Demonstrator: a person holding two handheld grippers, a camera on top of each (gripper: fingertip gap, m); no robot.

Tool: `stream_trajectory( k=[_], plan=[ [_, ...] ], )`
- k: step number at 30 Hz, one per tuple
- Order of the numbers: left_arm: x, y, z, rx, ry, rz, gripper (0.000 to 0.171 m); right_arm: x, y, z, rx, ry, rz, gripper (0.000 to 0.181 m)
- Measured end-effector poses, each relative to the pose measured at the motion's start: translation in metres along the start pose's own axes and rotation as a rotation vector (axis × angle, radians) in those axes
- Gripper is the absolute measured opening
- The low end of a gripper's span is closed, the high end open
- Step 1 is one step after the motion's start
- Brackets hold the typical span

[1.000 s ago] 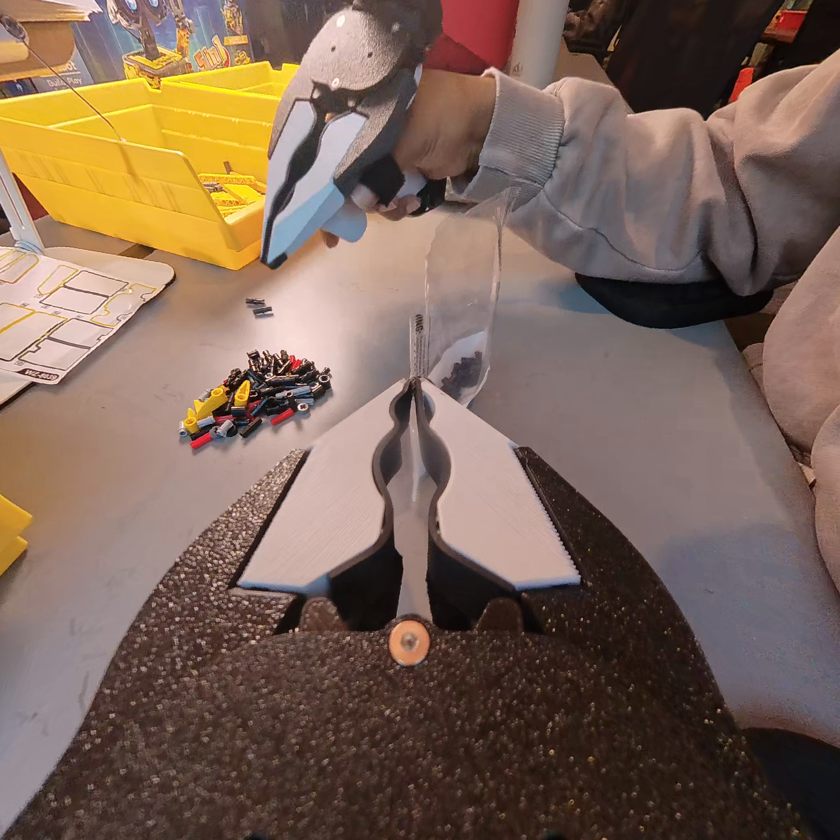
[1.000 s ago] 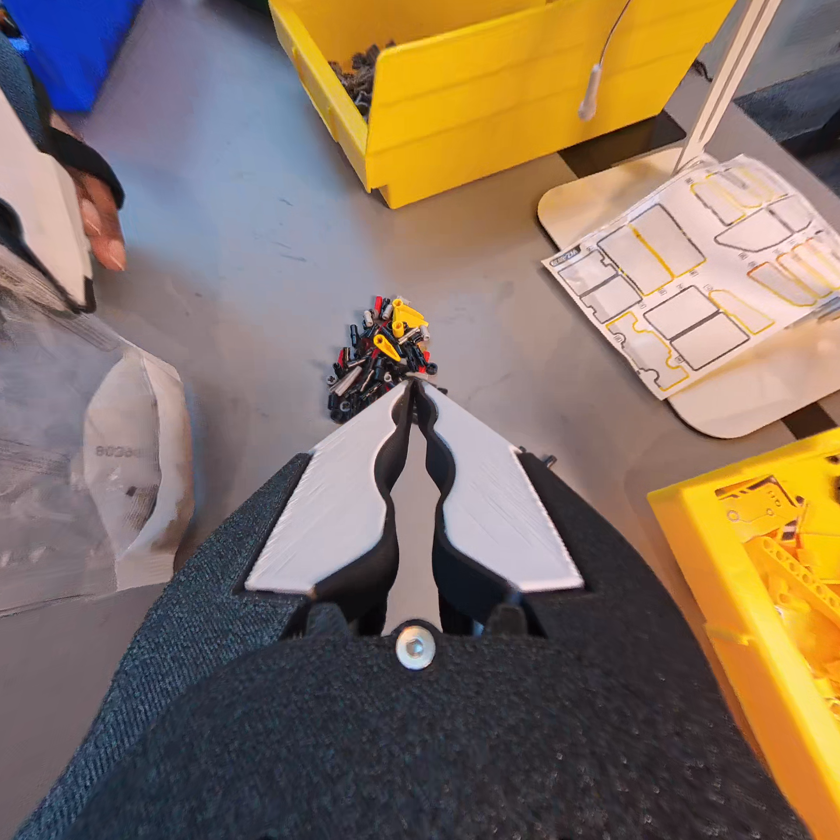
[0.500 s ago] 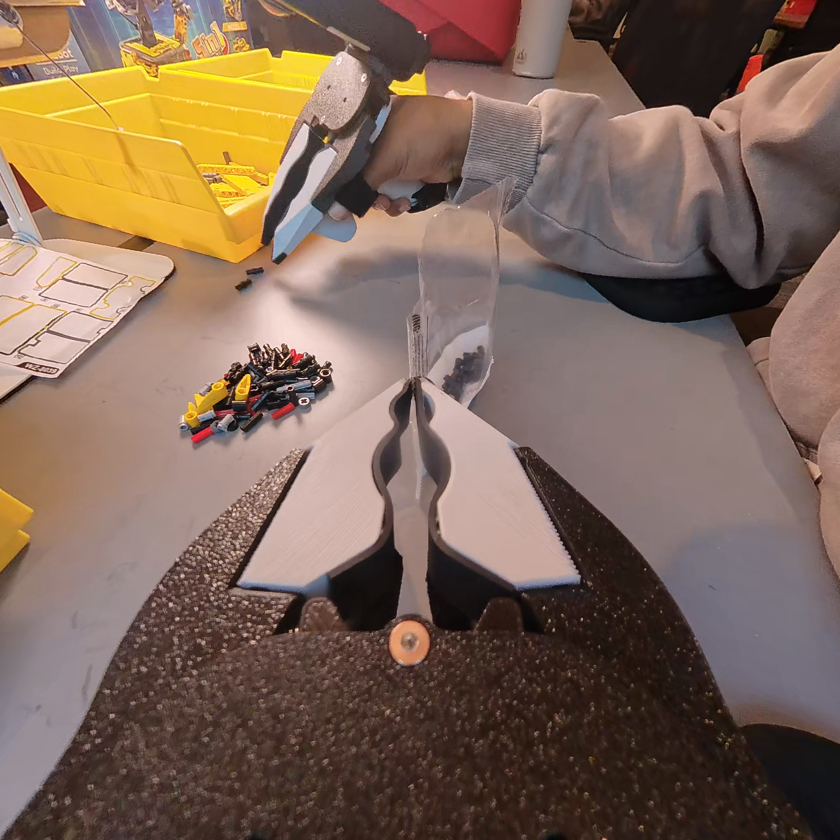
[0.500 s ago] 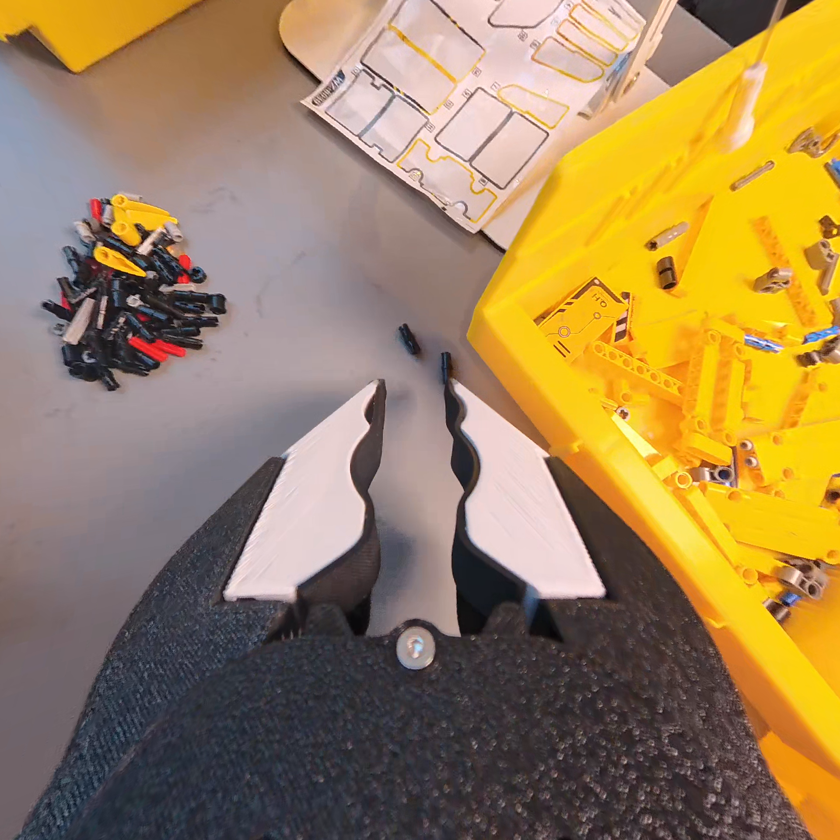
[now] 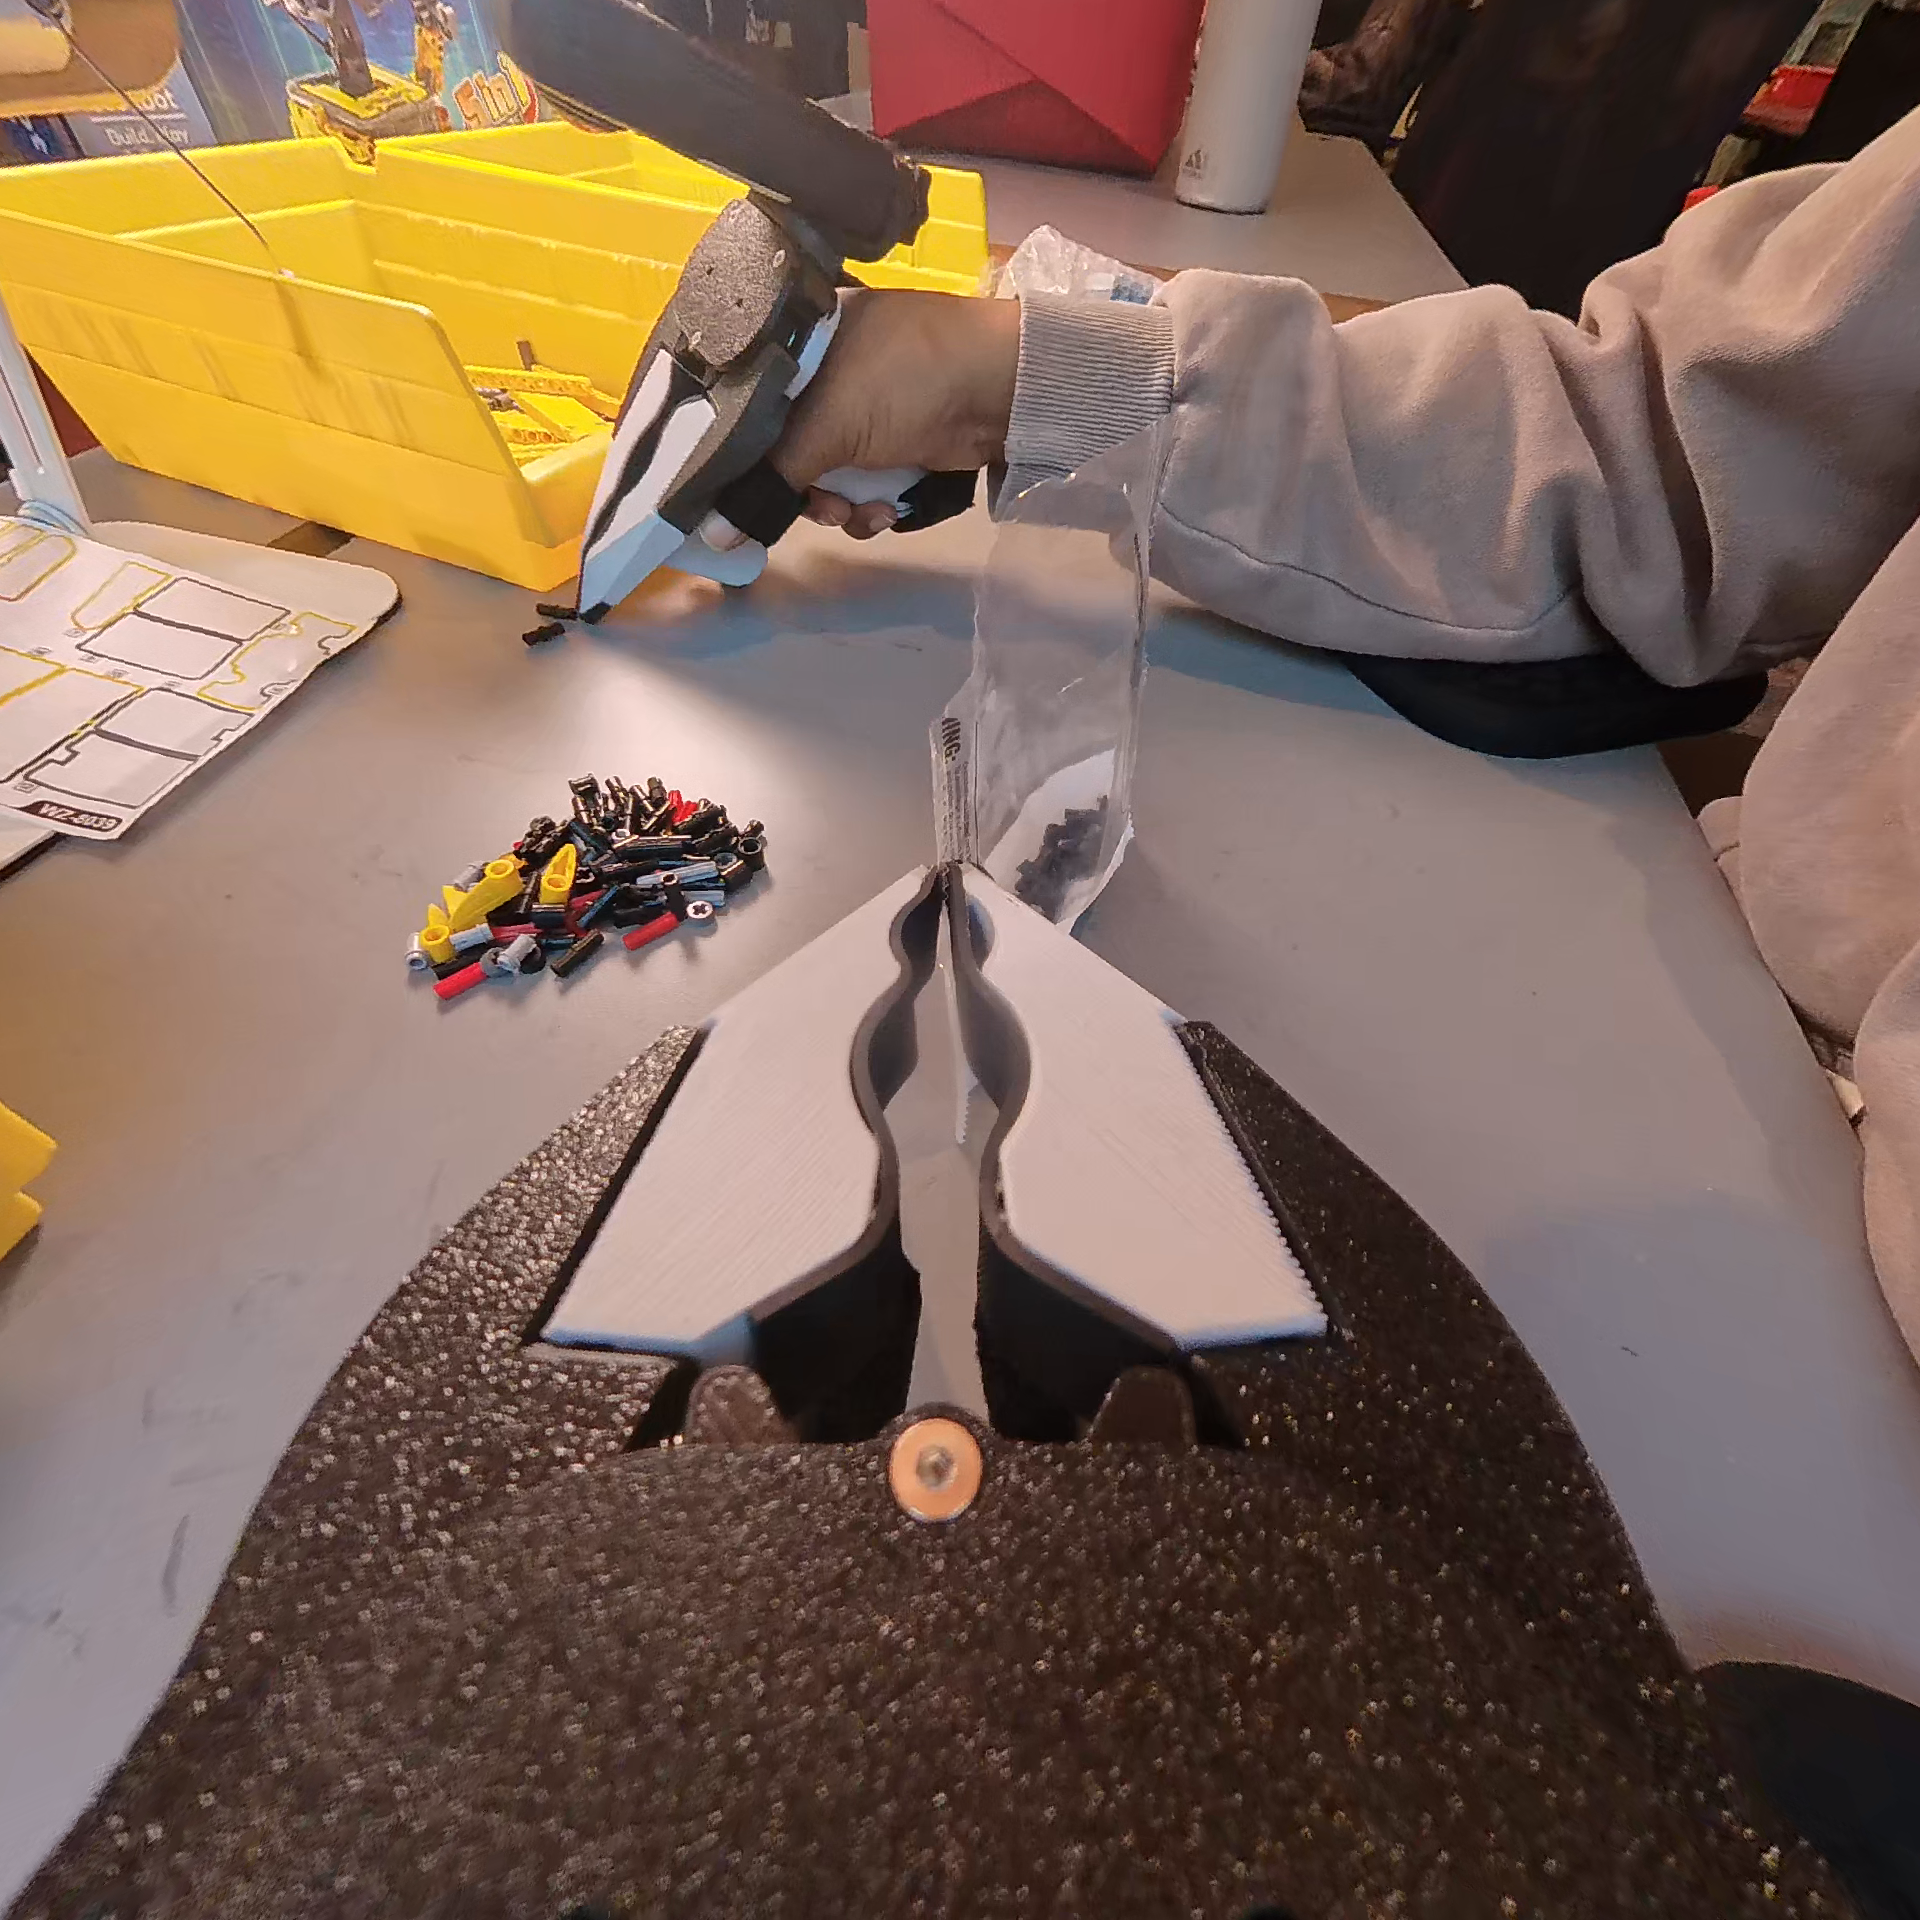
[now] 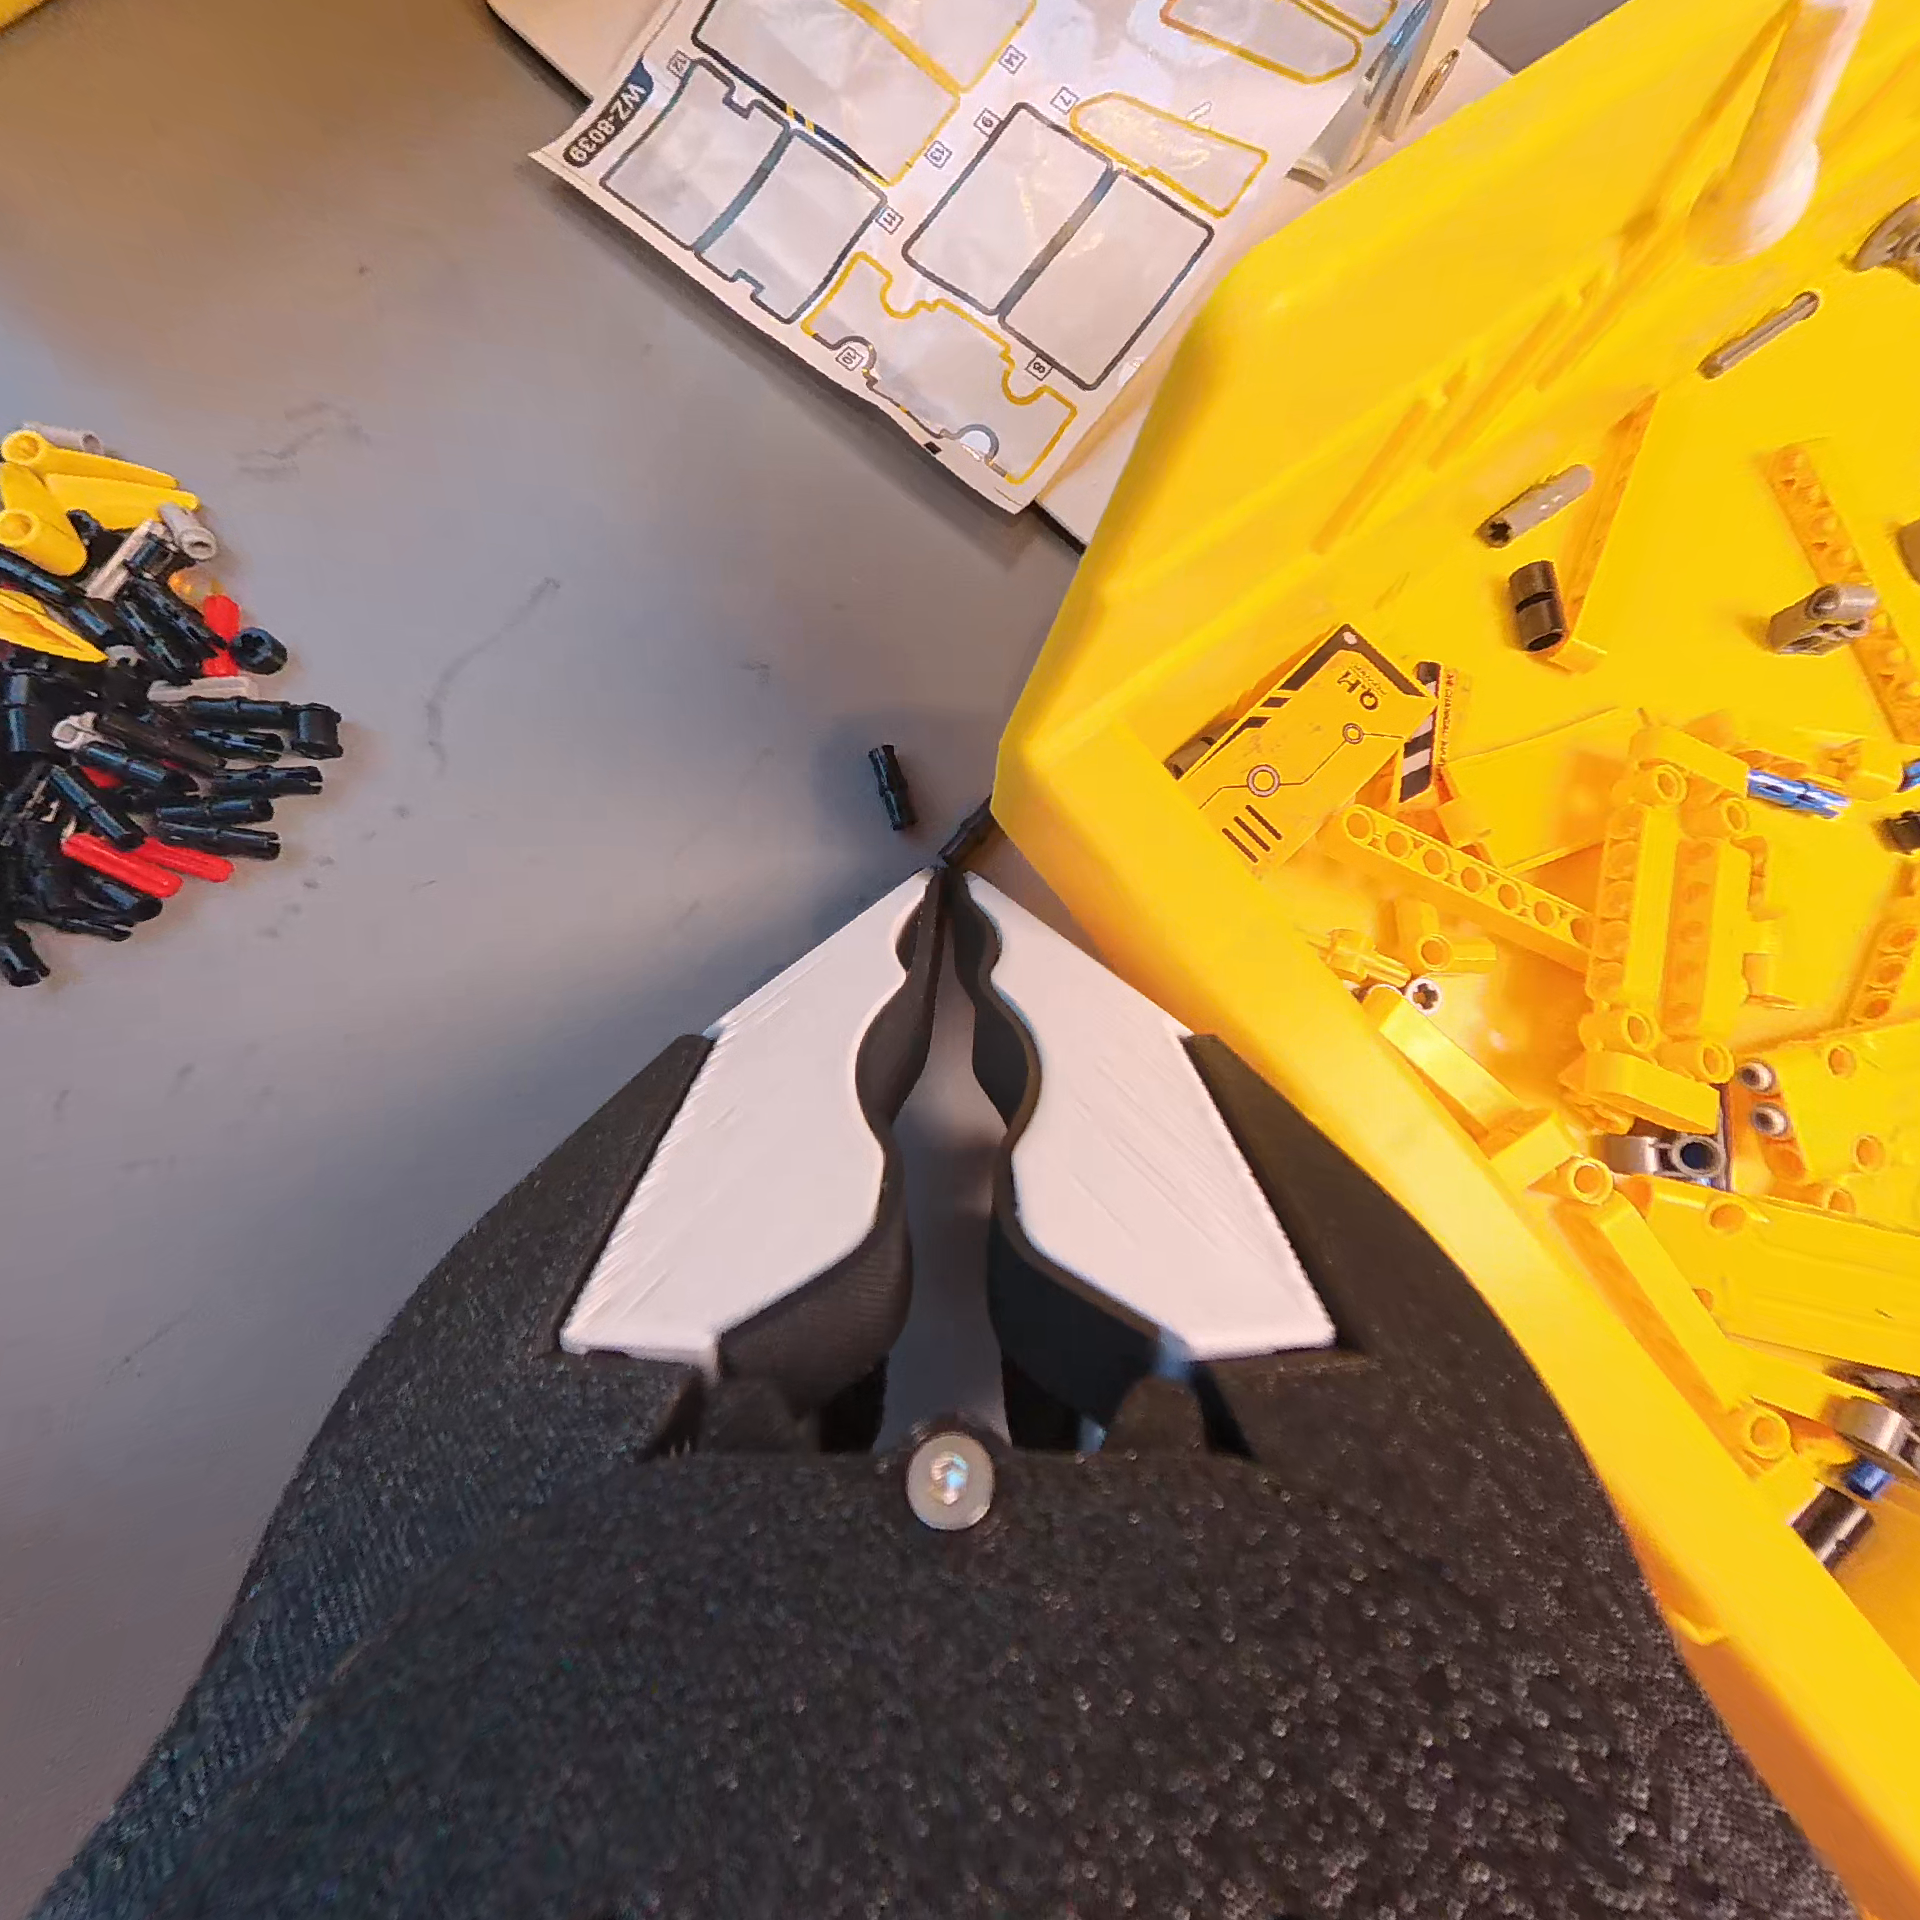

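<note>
My left gripper is shut on the lower edge of a clear plastic bag, which stands up above the grey table with a few black pins in its bottom corner. My right gripper is down at the table beside the corner of a yellow bin, its tips closed on a small black pin. A second black pin lies loose just left of it. The right gripper also shows in the left wrist view, tip on the table. A pile of small black, red and yellow parts lies between the grippers.
The yellow bin holds several yellow beams and small parts. A sticker sheet lies on a white stand base beyond the pile. A person's grey sleeve rests on the table's right side. A red box and a white bottle stand at the back. Across from one pair of fingers to the other is roughly 30 cm.
My right gripper has swung from the parts pile to the bin's corner, opened, come down and shut on a black pin. My left gripper has held the bag still.
</note>
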State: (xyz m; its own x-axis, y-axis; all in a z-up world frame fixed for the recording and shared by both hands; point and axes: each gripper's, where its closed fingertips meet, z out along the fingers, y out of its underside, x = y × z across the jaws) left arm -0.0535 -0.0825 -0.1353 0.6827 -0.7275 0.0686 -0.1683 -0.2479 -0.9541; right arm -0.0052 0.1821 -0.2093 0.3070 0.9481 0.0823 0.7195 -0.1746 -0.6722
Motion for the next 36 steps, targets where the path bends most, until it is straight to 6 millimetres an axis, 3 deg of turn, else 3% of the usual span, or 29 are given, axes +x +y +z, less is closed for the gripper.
stream_trajectory(
  k=[6,9,15,23,24,26,28,30,32,34,36],
  plan=[
    [0.000,0.000,0.000,0.000,0.004,-0.002,0.000,-0.002,0.002,-0.005,0.012,-0.008,0.004,0.001],
    [-0.001,0.000,-0.001,-0.005,0.001,0.005,0.000,0.000,-0.001,-0.002,0.022,0.004,0.033,0.015],
    [-0.001,0.001,-0.002,-0.008,-0.005,0.006,0.000,0.007,-0.007,0.005,0.024,0.094,0.027,0.012],
    [-0.004,0.001,-0.004,-0.005,-0.016,0.002,0.000,0.007,-0.002,0.001,0.006,0.048,0.023,0.004],
    [-0.004,0.001,-0.004,-0.006,-0.020,-0.001,0.000,-0.002,-0.004,-0.004,0.021,-0.008,0.019,0.004],
    [-0.005,0.001,-0.004,-0.008,-0.026,0.002,0.000,-0.030,-0.027,-0.031,0.141,-0.156,-0.005,0.004],
    [-0.005,0.000,-0.004,-0.003,-0.027,0.002,0.000,-0.073,-0.062,-0.076,0.303,-0.347,-0.045,0.005],
    [-0.005,0.000,-0.004,0.000,-0.024,-0.003,0.000,-0.125,-0.084,-0.123,0.390,-0.529,-0.149,0.005],
    [-0.004,-0.001,-0.004,0.000,-0.024,-0.002,0.000,-0.171,-0.085,-0.153,0.377,-0.638,-0.293,0.005],
    [-0.003,-0.002,-0.004,0.002,-0.023,0.002,0.000,-0.201,-0.076,-0.160,0.313,-0.663,-0.401,0.005],
    [-0.002,-0.002,-0.003,0.001,-0.021,0.008,0.000,-0.218,-0.069,-0.159,0.271,-0.665,-0.464,0.005]
  ],
)
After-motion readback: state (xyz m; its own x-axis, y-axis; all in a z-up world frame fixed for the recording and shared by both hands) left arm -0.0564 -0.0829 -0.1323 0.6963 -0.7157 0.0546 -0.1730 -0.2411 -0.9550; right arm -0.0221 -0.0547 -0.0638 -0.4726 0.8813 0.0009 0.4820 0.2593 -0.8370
